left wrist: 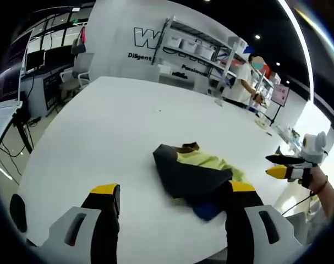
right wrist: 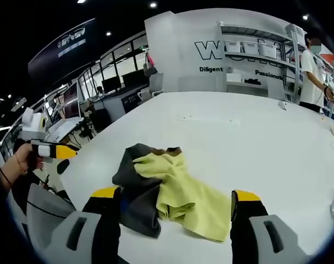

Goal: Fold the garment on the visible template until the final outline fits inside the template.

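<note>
Garment (left wrist: 197, 175) lies crumpled on the white counter (left wrist: 111, 126) in the left gripper view, at about five o'clock from the picture's middle, its long axis running from ten o'clock to four o'clock; dark grey cloth is on top, pale yellow shows along its upper right side, and a bit of blue peeks out at its lower edge. The left gripper (left wrist: 175, 201) hangs over the near counter with its jaws wide apart and holding nothing, the right-hand jaw overlapping the cloth's lower corner in the picture. At three o'clock the right gripper (left wrist: 285, 166) comes in, held by a hand (left wrist: 321, 184); I cannot tell how its jaws stand there. In the right gripper view the garment (right wrist: 172, 190) sits low in the middle, stretched from ten o'clock to five o'clock, grey part to the left, yellow part to the right. The right gripper (right wrist: 175, 201) has its jaws spread wide, empty, one on each side of the heap. At nine o'clock the left gripper (right wrist: 54, 150) shows in a hand (right wrist: 18, 162).
</note>
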`<state>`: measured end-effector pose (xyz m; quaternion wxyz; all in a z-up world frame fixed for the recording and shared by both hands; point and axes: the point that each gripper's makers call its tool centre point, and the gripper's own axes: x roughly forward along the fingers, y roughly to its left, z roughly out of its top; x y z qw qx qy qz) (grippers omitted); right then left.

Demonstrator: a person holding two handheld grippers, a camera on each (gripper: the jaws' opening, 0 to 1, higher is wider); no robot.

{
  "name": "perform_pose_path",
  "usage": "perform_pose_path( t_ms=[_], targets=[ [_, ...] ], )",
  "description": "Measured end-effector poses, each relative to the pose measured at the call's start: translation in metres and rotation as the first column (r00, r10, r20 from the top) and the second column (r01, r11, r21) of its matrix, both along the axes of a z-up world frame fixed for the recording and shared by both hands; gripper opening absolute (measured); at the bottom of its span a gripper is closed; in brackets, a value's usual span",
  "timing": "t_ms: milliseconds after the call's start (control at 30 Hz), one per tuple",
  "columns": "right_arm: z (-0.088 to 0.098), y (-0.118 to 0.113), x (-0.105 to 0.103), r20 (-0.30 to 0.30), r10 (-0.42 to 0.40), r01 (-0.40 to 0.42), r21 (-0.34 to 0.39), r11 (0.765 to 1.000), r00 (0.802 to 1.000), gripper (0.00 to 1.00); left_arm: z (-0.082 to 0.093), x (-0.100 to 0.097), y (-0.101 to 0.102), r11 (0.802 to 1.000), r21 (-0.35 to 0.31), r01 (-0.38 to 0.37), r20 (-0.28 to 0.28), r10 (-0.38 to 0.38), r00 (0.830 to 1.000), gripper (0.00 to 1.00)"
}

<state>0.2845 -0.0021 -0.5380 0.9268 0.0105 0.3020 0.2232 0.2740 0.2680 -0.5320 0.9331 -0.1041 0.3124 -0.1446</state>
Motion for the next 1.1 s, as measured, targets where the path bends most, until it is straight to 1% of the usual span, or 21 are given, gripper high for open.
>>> perform_pose_path(
  t_ms=[33,167,233,400,467,500,567,600,733,867,967,1100],
  targets=[
    [-0.001,-0.001,0.004,-0.001,-0.001,0.001,-0.004,1.000,1.000,0.80,0.000,0.007,-0.003,1.000,0.000,-0.002,-0.006,0.002,1.000,0.78],
    [-0.007,-0.002,0.013,-0.006,0.010,-0.010,-0.017,1.000,1.000,0.77,0.000,0.015,-0.006,1.000,0.002,-0.004,-0.004,0.004,1.000,0.77],
    [-0.010,0.000,0.016,-0.003,0.024,-0.024,-0.028,0.999,1.000,0.76,-0.001,0.017,-0.008,1.000,-0.004,-0.004,0.000,0.004,1.000,0.77],
    [-0.018,0.003,0.021,-0.021,0.046,-0.046,-0.028,0.999,0.999,0.72,-0.011,0.022,-0.010,1.000,-0.006,-0.001,-0.030,0.001,1.000,0.76],
    [-0.021,0.004,0.021,-0.026,0.053,-0.054,-0.030,0.998,0.998,0.72,-0.012,0.024,-0.012,1.000,-0.013,-0.001,-0.029,0.001,1.000,0.75],
    [-0.023,0.004,0.022,-0.024,0.054,-0.055,-0.033,0.998,0.998,0.71,-0.014,0.024,-0.013,1.000,-0.016,-0.002,-0.039,0.001,0.999,0.75],
    [-0.026,0.005,0.024,-0.023,0.062,-0.063,-0.037,0.997,0.998,0.69,-0.016,0.025,-0.015,1.000,-0.019,0.000,-0.043,-0.001,0.999,0.75],
    [-0.027,0.006,0.025,-0.023,0.063,-0.064,-0.037,0.997,0.998,0.68,-0.019,0.026,-0.018,1.000,-0.025,0.003,-0.057,-0.005,0.998,0.74],
    [-0.033,0.009,0.027,-0.017,0.074,-0.075,-0.045,0.996,0.997,0.66,-0.024,0.027,-0.030,0.999,-0.021,0.031,-0.057,-0.032,0.998,0.74],
    [-0.037,0.017,0.028,-0.013,0.106,-0.107,-0.049,0.993,0.994,0.66,-0.031,0.026,-0.038,0.998,-0.012,0.055,-0.073,-0.056,0.996,0.73],
    [-0.041,0.024,0.029,-0.012,0.137,-0.137,-0.068,0.988,0.991,0.65,-0.034,0.026,-0.042,0.998,-0.015,0.064,-0.082,-0.065,0.995,0.73],
    [-0.043,0.040,0.025,-0.015,0.191,-0.191,-0.051,0.980,0.982,0.57,-0.036,0.026,-0.043,0.997,-0.008,0.073,-0.081,-0.073,0.994,0.72]
  ],
)
